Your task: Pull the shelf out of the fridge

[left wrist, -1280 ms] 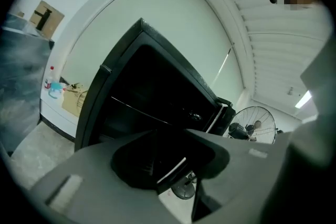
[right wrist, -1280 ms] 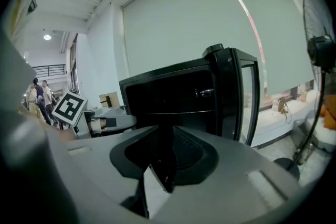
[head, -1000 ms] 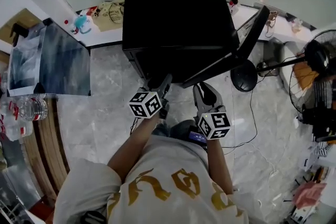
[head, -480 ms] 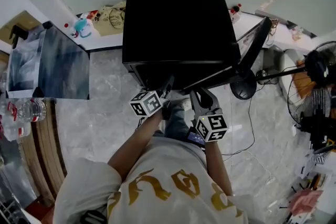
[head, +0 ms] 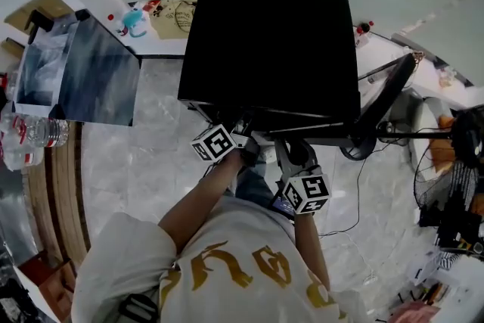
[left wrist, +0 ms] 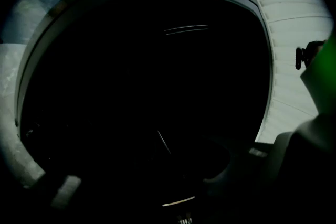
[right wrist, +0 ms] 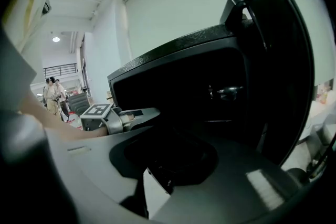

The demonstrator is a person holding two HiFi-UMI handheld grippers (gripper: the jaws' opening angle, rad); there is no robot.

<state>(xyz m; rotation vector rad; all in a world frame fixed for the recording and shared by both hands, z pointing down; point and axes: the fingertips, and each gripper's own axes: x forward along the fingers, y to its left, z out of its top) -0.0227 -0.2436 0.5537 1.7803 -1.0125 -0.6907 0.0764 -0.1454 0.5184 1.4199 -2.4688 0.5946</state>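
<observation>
The black fridge (head: 272, 41) stands with its door (head: 387, 98) swung open to the right. My left gripper (head: 240, 134) reaches into the dark opening, its jaws hidden under the fridge's top edge. The left gripper view is almost black: only a thin pale wire line of the shelf (left wrist: 185, 29) shows, and the jaws cannot be made out. My right gripper (head: 290, 149) hangs just in front of the opening, to the right of the left one. Its grey jaws (right wrist: 184, 134) meet at the tips with nothing between them. The left gripper (right wrist: 137, 113) also shows there, pointing into the fridge (right wrist: 210, 76).
A grey cabinet (head: 79, 76) stands left of the fridge, with water bottles (head: 34, 132) beside it. A fan (head: 461, 140) and cables (head: 355, 200) lie on the marble floor at the right. Bags (head: 174, 11) lie behind the fridge.
Both grippers have moved forward to the fridge. The left gripper's jaws have gone into the opening; the right gripper has come up close to the front edge.
</observation>
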